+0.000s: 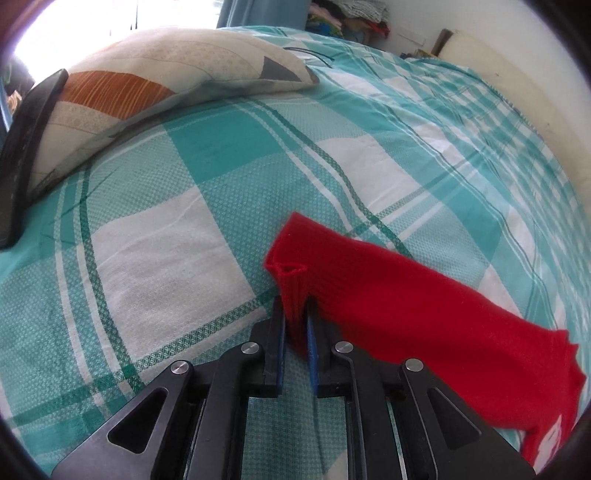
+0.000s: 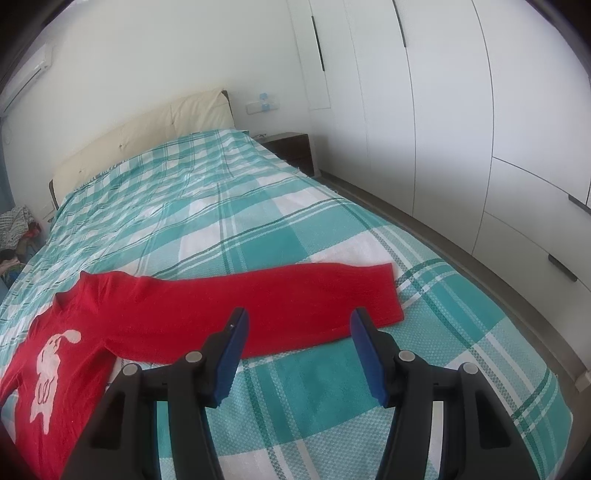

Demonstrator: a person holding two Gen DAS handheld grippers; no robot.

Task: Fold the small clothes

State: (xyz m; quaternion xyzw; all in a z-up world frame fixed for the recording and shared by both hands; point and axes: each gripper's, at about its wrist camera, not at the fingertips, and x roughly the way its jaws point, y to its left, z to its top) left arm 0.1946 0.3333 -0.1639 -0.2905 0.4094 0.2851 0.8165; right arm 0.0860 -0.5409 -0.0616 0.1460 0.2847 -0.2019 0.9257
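A small red long-sleeved top [image 2: 74, 314] with a white figure printed on its chest [image 2: 51, 365] lies flat on the teal-and-white checked bedspread [image 2: 332, 387]. One sleeve [image 2: 277, 295] stretches out to the right, and my right gripper [image 2: 299, 317] hovers just in front of it, open with nothing between its blue pads. In the left wrist view the other sleeve [image 1: 424, 314] lies across the bedspread [image 1: 166, 258]. My left gripper [image 1: 295, 306] stands at its cuff, jaws slightly apart, with a raised fold of the cuff [image 1: 293, 295] still between the pads.
A patterned pillow [image 1: 147, 81] lies beyond the left gripper, with a dark curved object [image 1: 26, 147] at the far left. A cream headboard [image 2: 147, 136], a dark nightstand [image 2: 291, 147] and white wardrobe doors [image 2: 461, 110] border the bed. Piled clothes [image 1: 351, 18] sit in the far corner.
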